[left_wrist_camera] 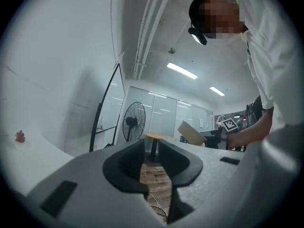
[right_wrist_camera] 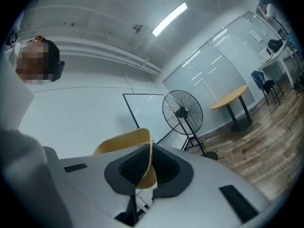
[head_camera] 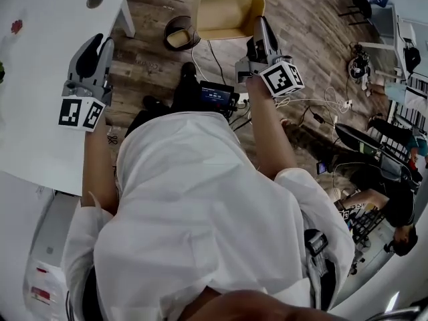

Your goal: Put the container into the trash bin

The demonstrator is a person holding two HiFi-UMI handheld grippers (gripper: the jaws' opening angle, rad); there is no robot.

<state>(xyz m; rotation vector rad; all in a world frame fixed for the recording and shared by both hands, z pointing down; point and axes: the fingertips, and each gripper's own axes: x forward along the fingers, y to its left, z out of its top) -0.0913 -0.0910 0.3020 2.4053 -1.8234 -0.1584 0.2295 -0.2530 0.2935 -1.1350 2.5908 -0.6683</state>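
Note:
A tan open container (head_camera: 227, 12) hangs in the air over the wooden floor. My right gripper (head_camera: 263, 29) is shut on its right rim. In the right gripper view the thin container wall (right_wrist_camera: 126, 144) runs between the two pads of the right gripper (right_wrist_camera: 149, 163). A round dark trash bin (head_camera: 180, 33) stands on the floor just left of the container. My left gripper (head_camera: 100, 42) is over the white table's edge, jaws nearly together and nothing between them. The left gripper view looks past the left gripper (left_wrist_camera: 151, 148) to the container (left_wrist_camera: 192, 133) at the right.
A white table (head_camera: 40, 99) fills the left, with a small red thing (head_camera: 16, 26) on it. Cables (head_camera: 321, 105) trail over the floor at the right, where people (head_camera: 394, 206) sit. A standing fan (right_wrist_camera: 183, 113) and a round table (right_wrist_camera: 230, 99) are farther off.

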